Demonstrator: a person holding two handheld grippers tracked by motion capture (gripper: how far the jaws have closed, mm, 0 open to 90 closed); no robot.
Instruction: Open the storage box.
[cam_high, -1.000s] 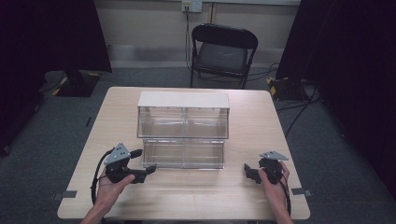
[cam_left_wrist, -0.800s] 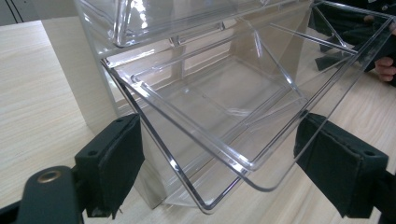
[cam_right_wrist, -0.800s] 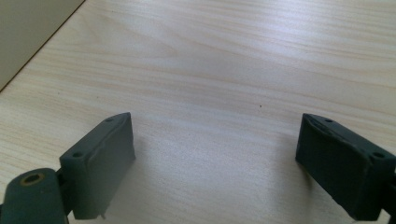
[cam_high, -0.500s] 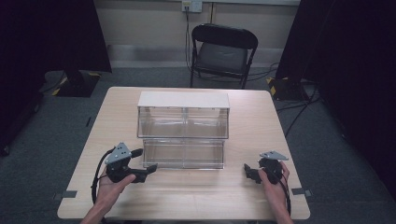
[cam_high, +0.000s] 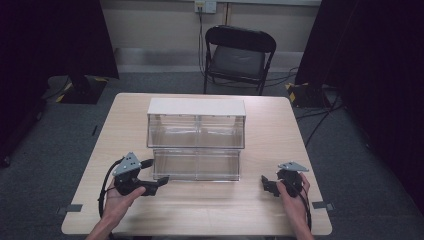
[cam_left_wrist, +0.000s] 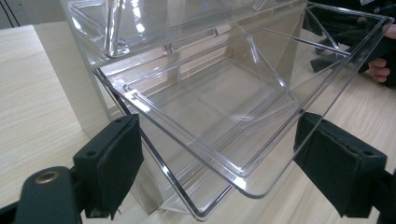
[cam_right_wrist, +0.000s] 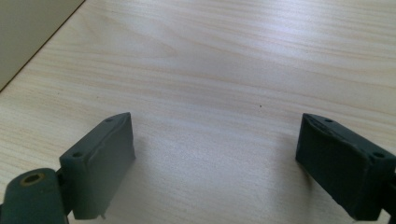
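Note:
A clear plastic two-tier bin (cam_high: 196, 144) with a white top stands in the middle of the table. In the high view my left gripper (cam_high: 158, 182) rests at the bin's lower left front corner. The left gripper view has that gripper (cam_left_wrist: 219, 161) open, its jaws standing wide on either side of the lower tray's front corner (cam_left_wrist: 219, 186) without touching it. The lower tray (cam_left_wrist: 224, 98) holds nothing. My right gripper (cam_high: 265, 184) lies on the table to the right of the bin, apart from it. In the right gripper view it (cam_right_wrist: 215, 154) stands open over bare wood.
The light wooden table (cam_high: 270, 125) has bare surface around the bin. A black folding chair (cam_high: 237, 56) stands behind the far edge, with cables on the floor. My other hand and gripper (cam_left_wrist: 373, 51) show through the clear tray in the left gripper view.

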